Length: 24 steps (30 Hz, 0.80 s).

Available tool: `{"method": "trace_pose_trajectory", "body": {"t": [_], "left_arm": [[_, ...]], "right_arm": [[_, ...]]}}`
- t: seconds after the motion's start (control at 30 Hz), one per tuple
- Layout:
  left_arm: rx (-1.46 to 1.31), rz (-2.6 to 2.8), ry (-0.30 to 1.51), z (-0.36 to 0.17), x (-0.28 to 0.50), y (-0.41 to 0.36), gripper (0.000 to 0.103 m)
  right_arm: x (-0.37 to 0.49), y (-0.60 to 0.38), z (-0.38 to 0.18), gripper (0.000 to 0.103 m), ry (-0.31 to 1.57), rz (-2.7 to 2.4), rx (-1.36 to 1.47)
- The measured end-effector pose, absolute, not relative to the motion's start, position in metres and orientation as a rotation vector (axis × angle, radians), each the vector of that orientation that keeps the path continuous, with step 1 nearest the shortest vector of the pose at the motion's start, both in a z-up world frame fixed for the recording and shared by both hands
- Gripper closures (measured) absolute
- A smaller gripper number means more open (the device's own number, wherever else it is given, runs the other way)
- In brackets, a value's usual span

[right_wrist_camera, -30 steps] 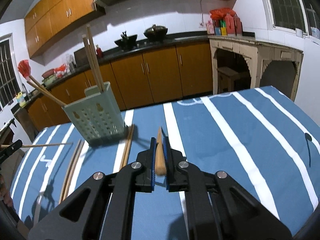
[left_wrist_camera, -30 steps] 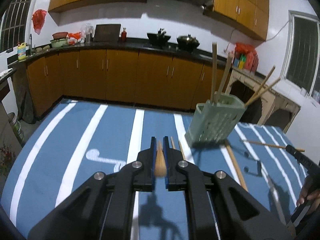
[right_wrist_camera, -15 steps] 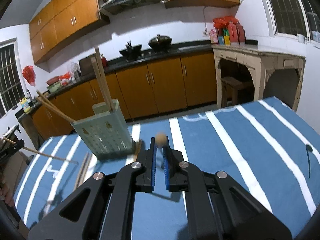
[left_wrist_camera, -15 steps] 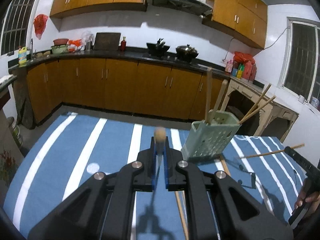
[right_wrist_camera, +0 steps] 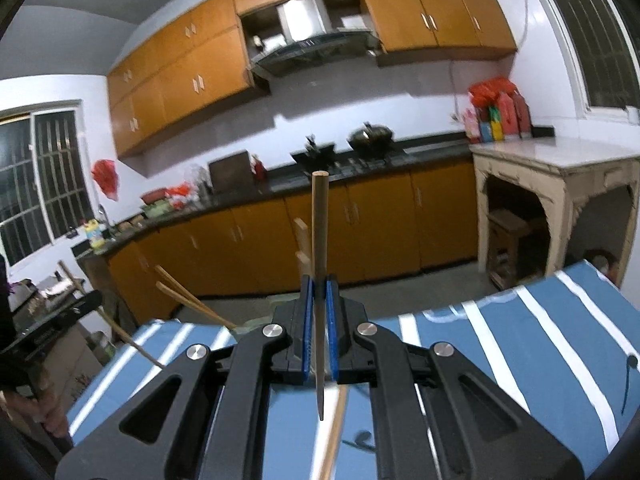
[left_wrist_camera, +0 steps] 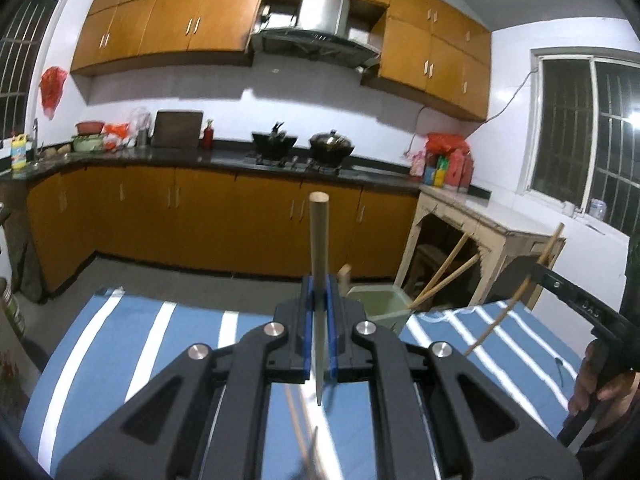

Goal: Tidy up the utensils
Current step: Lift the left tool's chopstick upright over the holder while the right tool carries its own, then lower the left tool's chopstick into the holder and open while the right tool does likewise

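Observation:
My left gripper (left_wrist_camera: 319, 312) is shut on a wooden chopstick (left_wrist_camera: 319, 248) that stands upright between the blue pads, thick end up. Just past it sits the pale green utensil holder (left_wrist_camera: 378, 308) with chopsticks (left_wrist_camera: 444, 272) leaning out of it. My right gripper (right_wrist_camera: 319, 312) is likewise shut on an upright chopstick (right_wrist_camera: 320, 240). In the right wrist view the holder is mostly hidden behind the jaws; only its chopsticks (right_wrist_camera: 188, 300) and two stick ends (right_wrist_camera: 302, 244) show. The other hand's gripper (left_wrist_camera: 576, 304) with its thin chopstick (left_wrist_camera: 500, 316) appears at the right of the left wrist view.
A blue tablecloth with white stripes (left_wrist_camera: 132, 344) covers the table. Loose chopsticks lie on it below the grippers (right_wrist_camera: 334, 436). Orange kitchen cabinets (left_wrist_camera: 200, 216) and a pale side table (right_wrist_camera: 556, 184) stand beyond the table's far edge. A hand (left_wrist_camera: 600, 380) grips the right handle.
Both grippers rose from the tablecloth and tilted up toward level. Each chopstick now stands upright in its jaws and the holder has dropped low in both views.

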<state>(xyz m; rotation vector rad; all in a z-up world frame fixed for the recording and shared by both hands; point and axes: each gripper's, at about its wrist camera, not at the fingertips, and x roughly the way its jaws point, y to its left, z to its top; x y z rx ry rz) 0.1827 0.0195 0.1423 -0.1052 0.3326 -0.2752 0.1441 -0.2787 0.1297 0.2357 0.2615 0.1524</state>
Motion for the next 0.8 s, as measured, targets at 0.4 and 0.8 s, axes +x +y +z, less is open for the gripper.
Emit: {"method": "trace_pose_trajectory", "body": {"t": [0.4, 0.8], "left_arm": [[-0.126, -0.254, 0.146, 0.197, 0.214, -0.027, 0.096], [-0.155, -0.216, 0.246, 0.155, 0.271, -0.037, 0.096]], "right_arm": [[0.174, -0.25, 0.174, 0.096, 0.058, 0.146, 0.197], [0.226, -0.24, 0.126, 0.096, 0.15, 0.103, 0.177]]}}
